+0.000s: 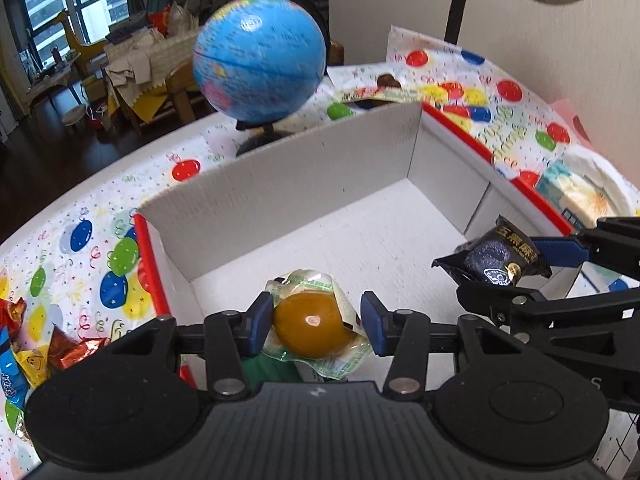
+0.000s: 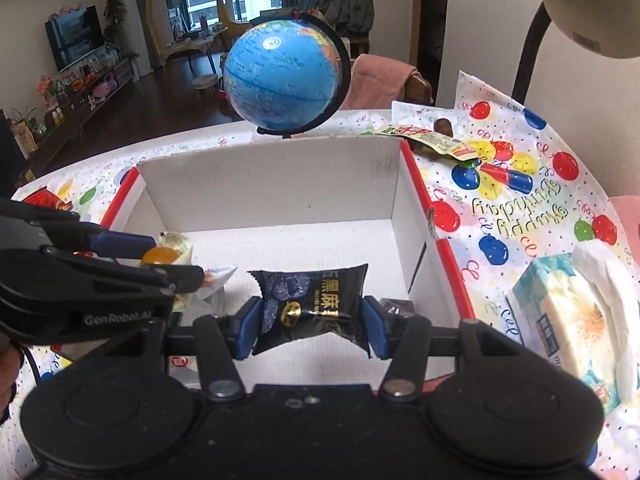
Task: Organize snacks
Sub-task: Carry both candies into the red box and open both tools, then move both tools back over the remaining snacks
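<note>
My left gripper (image 1: 316,322) is shut on an orange-brown snack in clear green-printed wrap (image 1: 310,326), held over the near edge of the white cardboard box (image 1: 280,188). In the right wrist view that gripper (image 2: 160,258) comes in from the left with the orange-brown snack (image 2: 162,255). My right gripper (image 2: 312,322) is shut on a black snack packet (image 2: 312,304), also above the white cardboard box (image 2: 272,176). The left wrist view shows the right gripper (image 1: 516,268) and its black snack packet (image 1: 496,258) at the box's right side. The box floor looks bare white.
A blue globe (image 1: 258,58) stands behind the box on the balloon-print tablecloth (image 1: 80,240). Loose wrapped snacks (image 1: 24,344) lie at the left. A long snack packet (image 2: 432,138) lies behind the box, a tissue pack (image 2: 568,312) at the right, a lamp (image 2: 588,4) above.
</note>
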`<state>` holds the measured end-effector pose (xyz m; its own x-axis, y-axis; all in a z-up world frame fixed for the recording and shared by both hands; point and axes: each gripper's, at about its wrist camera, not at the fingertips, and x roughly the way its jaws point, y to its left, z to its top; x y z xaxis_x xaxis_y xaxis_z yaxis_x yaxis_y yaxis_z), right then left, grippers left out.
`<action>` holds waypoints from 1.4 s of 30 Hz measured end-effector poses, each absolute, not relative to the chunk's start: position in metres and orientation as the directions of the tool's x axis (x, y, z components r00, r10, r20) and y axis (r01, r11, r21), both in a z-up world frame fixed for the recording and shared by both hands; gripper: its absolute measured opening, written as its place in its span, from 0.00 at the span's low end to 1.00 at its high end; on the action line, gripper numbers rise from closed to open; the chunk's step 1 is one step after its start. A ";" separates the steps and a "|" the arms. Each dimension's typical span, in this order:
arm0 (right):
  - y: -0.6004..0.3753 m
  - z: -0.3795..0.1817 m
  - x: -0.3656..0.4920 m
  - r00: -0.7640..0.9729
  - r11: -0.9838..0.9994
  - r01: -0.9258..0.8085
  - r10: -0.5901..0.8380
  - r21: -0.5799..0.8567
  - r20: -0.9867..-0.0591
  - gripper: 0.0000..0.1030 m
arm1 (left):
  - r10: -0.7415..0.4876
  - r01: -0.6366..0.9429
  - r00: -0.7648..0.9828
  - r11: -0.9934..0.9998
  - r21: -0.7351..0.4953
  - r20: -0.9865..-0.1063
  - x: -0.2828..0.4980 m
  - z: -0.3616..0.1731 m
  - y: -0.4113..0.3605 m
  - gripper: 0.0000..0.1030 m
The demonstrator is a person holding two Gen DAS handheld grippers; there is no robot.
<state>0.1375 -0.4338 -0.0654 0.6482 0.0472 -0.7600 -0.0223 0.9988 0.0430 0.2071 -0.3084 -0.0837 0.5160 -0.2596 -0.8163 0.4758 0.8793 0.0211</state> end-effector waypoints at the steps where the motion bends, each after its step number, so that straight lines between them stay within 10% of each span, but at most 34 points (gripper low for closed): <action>1: -0.435 -0.068 0.138 0.645 0.999 -0.026 0.048 0.041 -0.763 0.50 | -0.255 0.477 0.507 0.878 0.022 -0.824 0.208 -0.087 -0.310 0.46; 42: -0.375 -0.006 0.077 0.743 0.993 -0.119 0.103 0.021 -0.661 0.97 | -0.291 0.352 0.655 0.934 -0.060 -0.697 0.137 -0.014 -0.211 0.79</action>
